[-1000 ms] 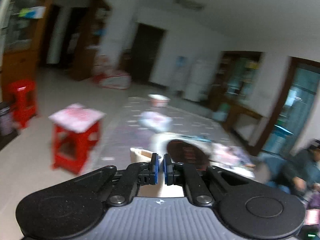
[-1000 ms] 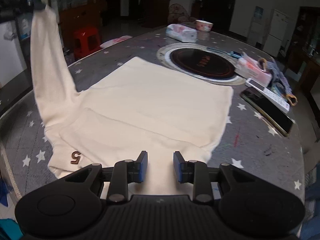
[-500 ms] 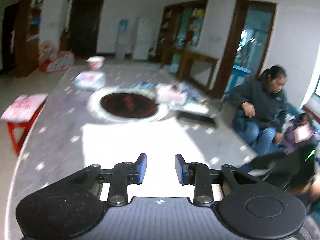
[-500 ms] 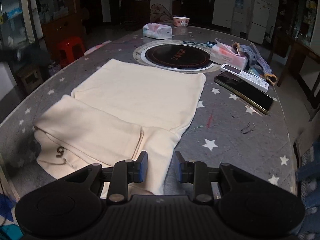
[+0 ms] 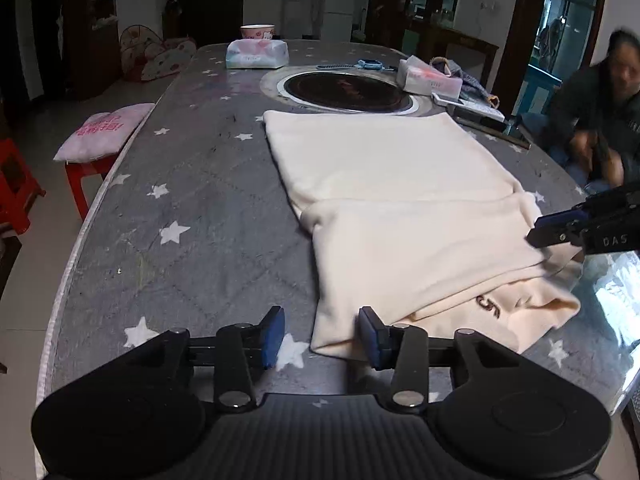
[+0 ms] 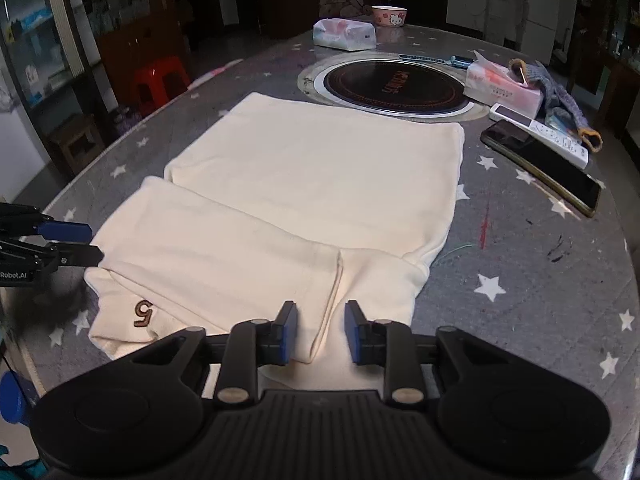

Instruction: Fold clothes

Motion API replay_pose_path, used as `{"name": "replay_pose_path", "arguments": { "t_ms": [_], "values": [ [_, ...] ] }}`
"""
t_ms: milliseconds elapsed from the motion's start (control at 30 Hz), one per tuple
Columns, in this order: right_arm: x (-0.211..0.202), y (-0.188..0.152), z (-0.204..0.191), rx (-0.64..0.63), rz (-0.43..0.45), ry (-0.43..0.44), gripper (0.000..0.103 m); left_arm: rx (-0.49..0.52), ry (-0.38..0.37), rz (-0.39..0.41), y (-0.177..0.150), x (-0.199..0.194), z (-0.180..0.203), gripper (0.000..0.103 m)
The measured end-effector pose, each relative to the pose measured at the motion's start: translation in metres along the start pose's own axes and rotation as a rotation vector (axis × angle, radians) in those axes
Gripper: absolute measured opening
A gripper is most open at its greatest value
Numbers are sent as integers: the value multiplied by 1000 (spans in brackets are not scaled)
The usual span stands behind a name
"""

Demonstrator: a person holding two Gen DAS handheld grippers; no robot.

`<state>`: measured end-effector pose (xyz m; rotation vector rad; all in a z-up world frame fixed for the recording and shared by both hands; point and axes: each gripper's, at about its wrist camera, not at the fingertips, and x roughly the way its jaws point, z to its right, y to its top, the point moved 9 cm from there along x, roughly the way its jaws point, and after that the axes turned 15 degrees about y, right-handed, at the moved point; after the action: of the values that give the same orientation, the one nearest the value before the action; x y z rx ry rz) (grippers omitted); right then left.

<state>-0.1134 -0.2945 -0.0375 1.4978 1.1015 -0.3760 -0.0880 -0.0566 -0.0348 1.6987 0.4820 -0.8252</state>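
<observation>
A cream sweatshirt (image 5: 392, 184) lies flat on the grey star-patterned table (image 5: 192, 200), a sleeve folded across its near part, a brown "5" mark near the hem. It also shows in the right wrist view (image 6: 320, 184). My left gripper (image 5: 322, 338) is open, low at the garment's near left corner. My right gripper (image 6: 318, 332) is open over the near edge, at the folded sleeve's cuff. In the left wrist view the right gripper (image 5: 560, 228) comes in from the right at the cloth's edge. The left gripper (image 6: 76, 244) shows at the left in the right wrist view.
A round induction hob (image 6: 394, 86) sits behind the garment. Tissue packs (image 6: 504, 88), a phone (image 6: 540, 160), a remote (image 6: 540, 132), a bag (image 6: 344, 34) and a bowl (image 6: 389, 15) lie beyond. A red stool with a pink cushion (image 5: 104, 132) stands left. A person (image 5: 600, 112) sits right.
The left gripper, shut and raised one second ago with the sleeve hanging from it, has opened and come down to the table. The sleeve now lies folded across the sweatshirt. The right gripper stayed open.
</observation>
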Motion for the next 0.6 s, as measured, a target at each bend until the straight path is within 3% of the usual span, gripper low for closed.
{"name": "replay_pose_path", "arguments": {
  "t_ms": [33,67,100,267,333,400,533,600],
  "values": [
    [-1,1,-1,-2,2,-6,14,0,1,2,0,1,0,44],
    [-2,2,-2,-5,4,-12,3,0,-6,5,0,0,-1,44],
    [-3,3,-3,-7,7,-18,1,-1,-9,7,1,1,-1,43],
    [-14,10,-7,-40,24,-42,2,11,-9,15,2,-1,-4,42],
    [-13,15,-7,-49,30,-48,7,0,-11,27,7,-4,-4,41],
    [-11,22,-6,-45,45,-45,23,4,-18,39,11,-6,-1,41],
    [10,26,-1,-36,36,-44,23,21,-21,62,21,-9,6,41],
    [18,26,1,-15,37,-15,15,19,-27,63,24,-9,7,41]
  ]
}}
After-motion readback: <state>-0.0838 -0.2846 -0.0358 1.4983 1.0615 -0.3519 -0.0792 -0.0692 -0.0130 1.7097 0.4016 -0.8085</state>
